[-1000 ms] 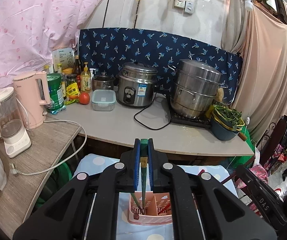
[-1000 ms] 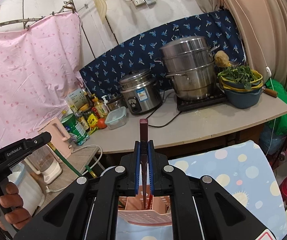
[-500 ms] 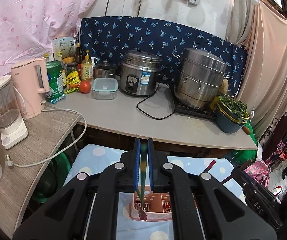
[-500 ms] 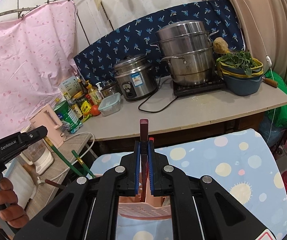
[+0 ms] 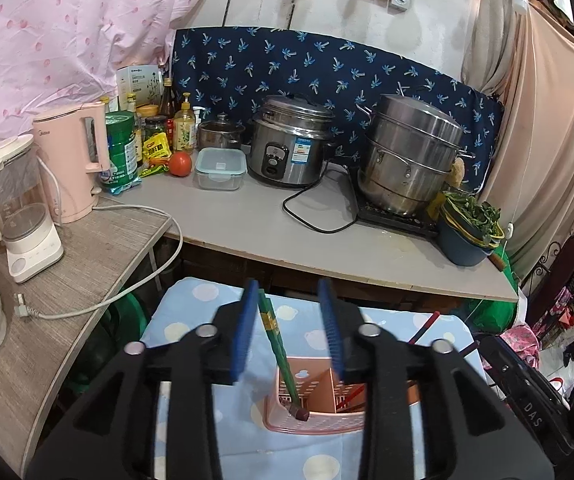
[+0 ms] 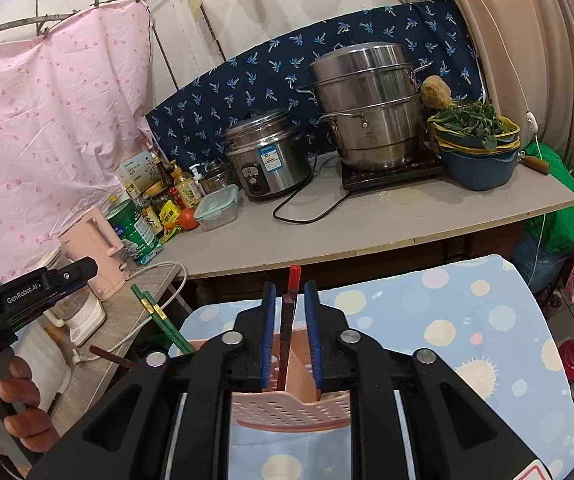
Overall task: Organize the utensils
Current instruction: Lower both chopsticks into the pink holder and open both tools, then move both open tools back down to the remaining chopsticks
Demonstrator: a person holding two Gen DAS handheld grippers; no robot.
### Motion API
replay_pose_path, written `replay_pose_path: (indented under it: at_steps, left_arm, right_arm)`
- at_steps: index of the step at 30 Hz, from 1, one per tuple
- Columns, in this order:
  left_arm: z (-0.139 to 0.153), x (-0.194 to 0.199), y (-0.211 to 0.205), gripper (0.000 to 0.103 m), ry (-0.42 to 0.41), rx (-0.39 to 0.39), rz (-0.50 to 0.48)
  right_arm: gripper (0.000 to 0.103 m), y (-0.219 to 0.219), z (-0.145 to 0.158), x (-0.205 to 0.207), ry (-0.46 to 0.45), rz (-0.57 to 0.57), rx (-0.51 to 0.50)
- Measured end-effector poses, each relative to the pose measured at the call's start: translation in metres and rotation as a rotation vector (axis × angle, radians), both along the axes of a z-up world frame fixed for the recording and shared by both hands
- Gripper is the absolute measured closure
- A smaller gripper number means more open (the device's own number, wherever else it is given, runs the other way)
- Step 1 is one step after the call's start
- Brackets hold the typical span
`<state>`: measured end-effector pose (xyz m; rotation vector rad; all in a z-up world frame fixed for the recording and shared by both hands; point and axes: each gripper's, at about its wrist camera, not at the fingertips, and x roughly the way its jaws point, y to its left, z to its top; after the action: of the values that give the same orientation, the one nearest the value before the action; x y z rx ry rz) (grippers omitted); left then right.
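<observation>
A pink perforated utensil holder [image 5: 319,412] stands on the blue polka-dot tablecloth [image 5: 191,320]; it also shows in the right wrist view [image 6: 287,408]. My left gripper [image 5: 290,320] is open above it, and the green chopsticks [image 5: 275,340] stand loose in the holder, leaning by the left pad. They show in the right wrist view too [image 6: 159,316]. My right gripper [image 6: 290,320] is open, with dark red chopsticks [image 6: 289,308] standing free between its pads, their lower ends in the holder.
Behind the table runs a grey counter [image 5: 271,232] with a rice cooker [image 5: 291,144], a steel steamer pot [image 5: 411,160], a clear food box [image 5: 219,168] and a bowl of greens [image 5: 471,228]. A pink kettle [image 5: 71,160] and a white blender [image 5: 19,208] stand at the left.
Both grippers have opened and let go of their chopsticks, which now stand in the holder. Both grippers have come down closer to the table.
</observation>
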<state>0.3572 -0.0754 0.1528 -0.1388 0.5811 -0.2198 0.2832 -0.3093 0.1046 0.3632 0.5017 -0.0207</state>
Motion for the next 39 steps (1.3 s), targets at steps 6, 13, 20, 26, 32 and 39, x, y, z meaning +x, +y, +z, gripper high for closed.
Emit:
replay_pose_path:
  at_steps: [6, 13, 20, 26, 32, 39]
  left_arm:
    - [0.004, -0.018, 0.008, 0.06, -0.013, -0.004, 0.002]
    - [0.004, -0.044, 0.015, 0.059, -0.005, 0.012, -0.003]
    - [-0.009, -0.08, 0.019, 0.054, 0.021, 0.031, -0.02]
    - [-0.03, -0.109, 0.022, 0.054, 0.059, 0.048, -0.029]
    - [-0.051, -0.132, 0.022, 0.054, 0.098, 0.066, -0.046]
    - [-0.077, -0.161, 0.02, 0.054, 0.137, 0.092, -0.072]
  right_arm:
    - [0.08, 0.001, 0.008, -0.022, -0.015, 0.004, -0.006]
    - [0.079, 0.006, 0.008, -0.051, -0.006, 0.015, -0.003]
    - [0.079, 0.015, -0.005, -0.089, 0.026, 0.024, -0.014]
    - [0.079, 0.025, -0.025, -0.12, 0.076, 0.033, -0.019]
    - [0.079, 0.031, -0.043, -0.144, 0.121, 0.037, -0.01]
    - [0.079, 0.041, -0.062, -0.168, 0.17, 0.051, -0.045]
